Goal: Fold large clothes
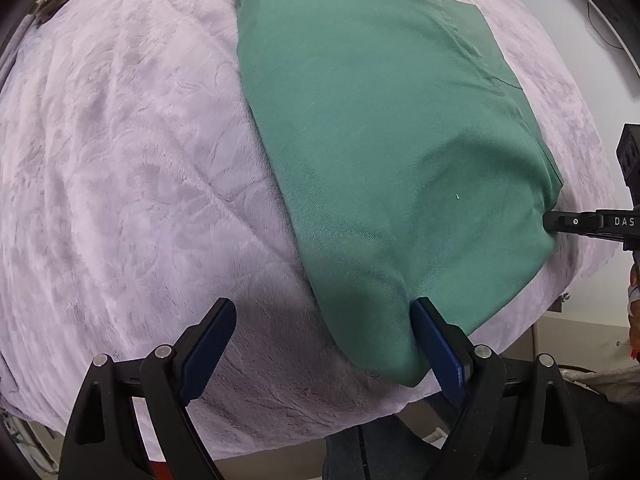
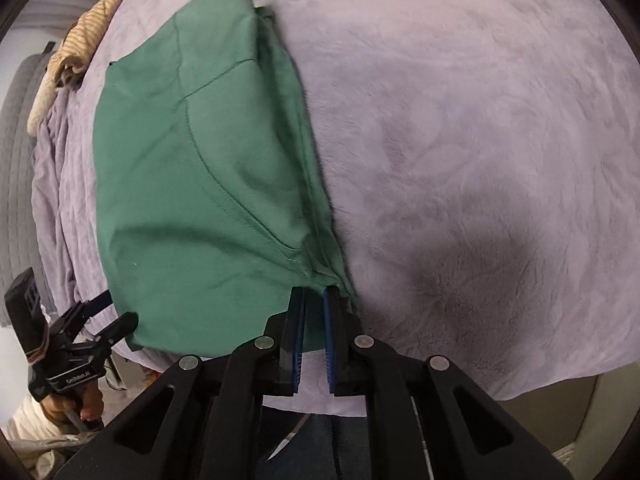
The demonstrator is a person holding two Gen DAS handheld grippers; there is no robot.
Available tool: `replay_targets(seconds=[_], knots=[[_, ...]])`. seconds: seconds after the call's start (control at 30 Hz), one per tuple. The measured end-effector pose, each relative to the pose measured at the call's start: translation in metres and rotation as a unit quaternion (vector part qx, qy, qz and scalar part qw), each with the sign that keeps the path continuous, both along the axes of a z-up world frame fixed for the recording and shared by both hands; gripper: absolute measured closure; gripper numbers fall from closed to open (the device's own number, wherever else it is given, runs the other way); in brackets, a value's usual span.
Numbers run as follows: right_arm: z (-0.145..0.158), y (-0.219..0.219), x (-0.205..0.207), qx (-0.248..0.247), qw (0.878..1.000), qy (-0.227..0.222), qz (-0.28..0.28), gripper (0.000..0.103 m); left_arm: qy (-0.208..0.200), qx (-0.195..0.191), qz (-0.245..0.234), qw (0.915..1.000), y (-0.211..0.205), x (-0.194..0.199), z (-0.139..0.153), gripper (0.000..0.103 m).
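A green garment (image 1: 384,152) lies folded lengthwise on a lilac plush blanket (image 1: 120,160). My left gripper (image 1: 324,316) is open, its fingers straddling the garment's near left corner, the right finger (image 1: 436,344) against the cloth. In the right wrist view the same garment (image 2: 200,168) runs away from me. My right gripper (image 2: 314,300) is nearly closed on the garment's near right corner, with cloth between the pads. The left gripper also shows in the right wrist view (image 2: 112,316), open at the garment's other near corner. The right gripper's tip shows in the left wrist view (image 1: 560,222).
A tan striped cloth (image 2: 80,36) lies at the blanket's far left edge. A grey quilted surface (image 2: 20,152) is beyond it. The blanket (image 2: 480,140) spreads wide to the right. The bed's near edge drops to the floor (image 1: 580,332).
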State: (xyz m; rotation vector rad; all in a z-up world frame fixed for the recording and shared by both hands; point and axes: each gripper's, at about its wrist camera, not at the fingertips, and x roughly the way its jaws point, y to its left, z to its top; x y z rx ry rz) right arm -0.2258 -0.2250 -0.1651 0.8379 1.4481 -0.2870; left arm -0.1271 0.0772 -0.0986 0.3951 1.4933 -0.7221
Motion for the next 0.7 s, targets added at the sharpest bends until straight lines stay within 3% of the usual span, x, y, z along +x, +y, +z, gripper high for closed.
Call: replay_targets(seconds=[0.1,0.2,0.7], knots=[[-0.007,0.001,0.002,-0.001,1.0,0.006,0.01,0.096,0.002,-0.003,0.012,0.9999,0.002,-0.001,-0.007,0.013],[-0.013,0.007,0.009,-0.016,0.999,0.022,0.036,0.096,-0.013,0.004,0.017,0.9998,0.005,-0.006,-0.011,0.003],[-0.012,0.029,0.02,-0.034,0.997,0.041,0.064,0.096,-0.004,0.003,0.026,0.9997,0.014,-0.009,-0.009,0.003]])
